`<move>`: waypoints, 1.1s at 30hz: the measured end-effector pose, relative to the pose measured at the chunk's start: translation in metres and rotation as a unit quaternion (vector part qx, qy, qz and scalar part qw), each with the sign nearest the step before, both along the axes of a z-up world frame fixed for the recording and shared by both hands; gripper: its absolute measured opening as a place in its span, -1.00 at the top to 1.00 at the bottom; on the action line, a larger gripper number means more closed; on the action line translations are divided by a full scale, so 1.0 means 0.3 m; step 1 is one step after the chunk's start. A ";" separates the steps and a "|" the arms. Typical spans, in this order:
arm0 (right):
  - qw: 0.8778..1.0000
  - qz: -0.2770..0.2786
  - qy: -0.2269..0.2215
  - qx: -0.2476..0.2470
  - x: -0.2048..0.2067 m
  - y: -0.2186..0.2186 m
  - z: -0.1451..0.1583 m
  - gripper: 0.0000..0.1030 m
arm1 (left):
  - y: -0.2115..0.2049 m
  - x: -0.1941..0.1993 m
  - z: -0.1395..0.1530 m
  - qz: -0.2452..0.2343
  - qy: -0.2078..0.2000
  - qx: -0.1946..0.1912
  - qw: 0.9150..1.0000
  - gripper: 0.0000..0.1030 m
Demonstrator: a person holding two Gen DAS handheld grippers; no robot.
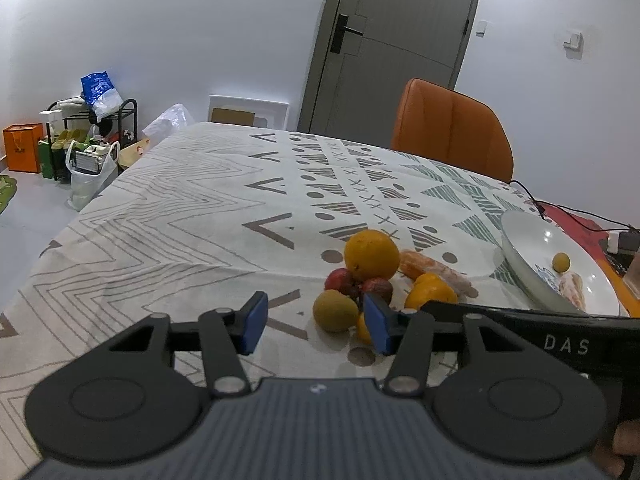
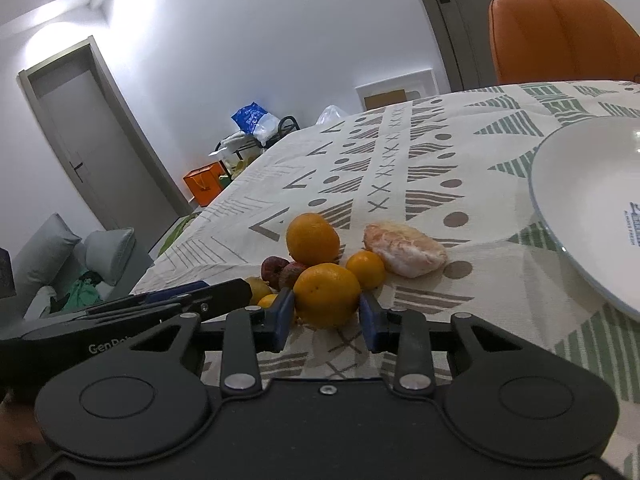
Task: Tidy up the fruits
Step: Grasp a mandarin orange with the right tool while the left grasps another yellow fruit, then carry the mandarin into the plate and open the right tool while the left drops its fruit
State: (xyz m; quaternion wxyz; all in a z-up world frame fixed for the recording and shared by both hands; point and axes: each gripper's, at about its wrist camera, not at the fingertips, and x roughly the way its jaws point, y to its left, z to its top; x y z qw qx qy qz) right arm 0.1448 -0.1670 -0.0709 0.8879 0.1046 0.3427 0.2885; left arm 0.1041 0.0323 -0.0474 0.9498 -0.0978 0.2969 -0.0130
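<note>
A pile of fruit lies on the patterned tablecloth: a large orange [image 1: 371, 255] [image 2: 312, 239], two dark red fruits [image 1: 339, 281] [image 2: 273, 271], a greenish-yellow fruit [image 1: 335, 310], smaller oranges [image 1: 430, 294] [image 2: 365, 269] and a peeled citrus [image 2: 405, 253] [image 1: 438, 271]. My left gripper [image 1: 316, 326] is open, low over the cloth just left of the pile. My right gripper [image 2: 327, 322] is open, its blue pads on either side of an orange [image 2: 327, 294]. A white plate [image 1: 528, 236] [image 2: 580, 196] to the right holds a small yellow fruit [image 1: 561, 261] and a peeled piece [image 1: 572, 286].
An orange chair [image 1: 452, 128] stands at the table's far side. Black cables and a red item [image 1: 576, 216] lie behind the plate. Bags and a rack [image 1: 80, 140] stand on the floor to the left, by the table's left edge.
</note>
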 end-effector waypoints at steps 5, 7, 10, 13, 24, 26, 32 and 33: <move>1.000 -0.007 -0.002 0.006 -0.011 -0.029 0.010 0.35 | -0.019 0.003 0.005 -0.005 0.000 0.005 1.000 0.00; 1.000 -0.009 -0.007 0.004 -0.018 -0.038 0.017 0.35 | -0.027 0.009 0.002 -0.005 0.000 0.007 1.000 0.00; 1.000 -0.013 -0.014 0.004 -0.031 -0.057 0.031 0.35 | -0.033 0.022 -0.006 -0.002 0.000 0.009 1.000 0.00; 1.000 -0.019 -0.021 0.004 -0.043 -0.083 0.049 0.35 | -0.032 0.038 -0.011 0.003 -0.002 0.006 1.000 0.09; 0.998 -0.053 -0.027 0.008 -0.071 -0.184 0.058 0.35 | -0.007 0.062 -0.014 0.013 0.008 -0.010 1.000 0.53; 0.998 -0.059 -0.027 0.010 -0.071 -0.199 0.059 0.35 | -0.002 0.058 -0.010 0.016 0.011 -0.014 1.000 0.53; 0.997 -0.073 -0.034 0.016 -0.084 -0.247 0.069 0.35 | -0.008 0.035 0.030 0.018 -0.003 -0.013 1.000 0.54; 0.996 -0.075 -0.036 0.017 -0.086 -0.255 0.072 0.35 | -0.012 0.032 0.040 0.016 -0.006 -0.012 1.000 0.54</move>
